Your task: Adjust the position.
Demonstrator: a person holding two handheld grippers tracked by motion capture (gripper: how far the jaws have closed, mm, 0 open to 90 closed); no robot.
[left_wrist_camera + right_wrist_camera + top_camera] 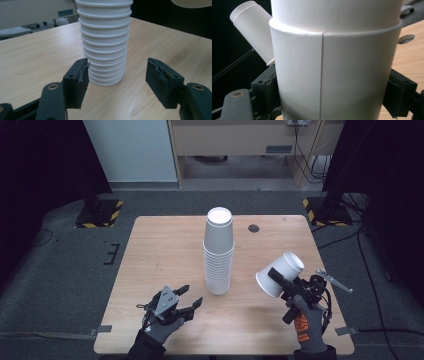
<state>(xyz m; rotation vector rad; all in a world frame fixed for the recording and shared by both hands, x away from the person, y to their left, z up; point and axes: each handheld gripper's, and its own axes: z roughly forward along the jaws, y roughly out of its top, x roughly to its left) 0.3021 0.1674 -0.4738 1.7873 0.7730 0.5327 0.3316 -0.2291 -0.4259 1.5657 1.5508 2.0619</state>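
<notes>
Standing near the middle of the pale wooden table, a tall stack of white paper cups rose upside down, bases up, in the high view. The left gripper lay low over the table's near left part, held by a grey-gloved hand, its jaws spread and empty, pointing toward the stack but apart from it. To the right, the right gripper — held by a gloved hand with orange markings — clamped a single white paper cup tilted on its side above the table, rim toward the stack, base up and to the right. A small dark round hole sat in the table beyond the stack.

In the left gripper view, the two black jaws stood wide apart with nothing between them, and the ribbed lower rims of the stack stood on the wood just beyond them.

In the right gripper view, the held cup sat squeezed between both jaws, its side seam facing the camera — the stack slanted across the upper left behind it.
</notes>
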